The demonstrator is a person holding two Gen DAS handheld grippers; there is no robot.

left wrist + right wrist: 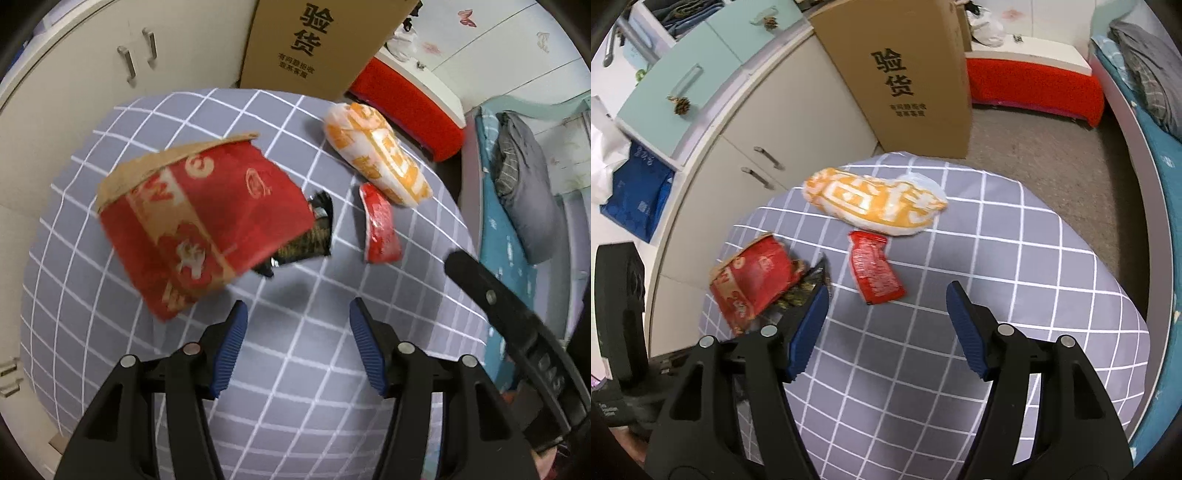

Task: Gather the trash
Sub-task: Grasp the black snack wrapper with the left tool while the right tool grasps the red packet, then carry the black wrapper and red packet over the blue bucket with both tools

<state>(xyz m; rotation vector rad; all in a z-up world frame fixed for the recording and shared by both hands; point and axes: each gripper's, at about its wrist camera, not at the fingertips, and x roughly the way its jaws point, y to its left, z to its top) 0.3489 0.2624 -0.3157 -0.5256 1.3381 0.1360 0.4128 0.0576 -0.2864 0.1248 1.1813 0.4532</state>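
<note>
On the grey checked tablecloth (295,369), the red pouch (875,271) lies between the torn red paper bag (207,218) and the orange-white bag (875,201); a dark wrapper (314,236), perhaps foil, peeks from under the paper bag. Left gripper (297,310) and right gripper (886,291) hover spread, empty.

Cream cabinets (783,122) stand behind a tall cardboard box (905,74), a blue-sheeted bed (1160,155) alongside

Cardboard box (905,81): large "验货"; smaller lines beneath unreadable; wrapper lettering too blurred.
</note>
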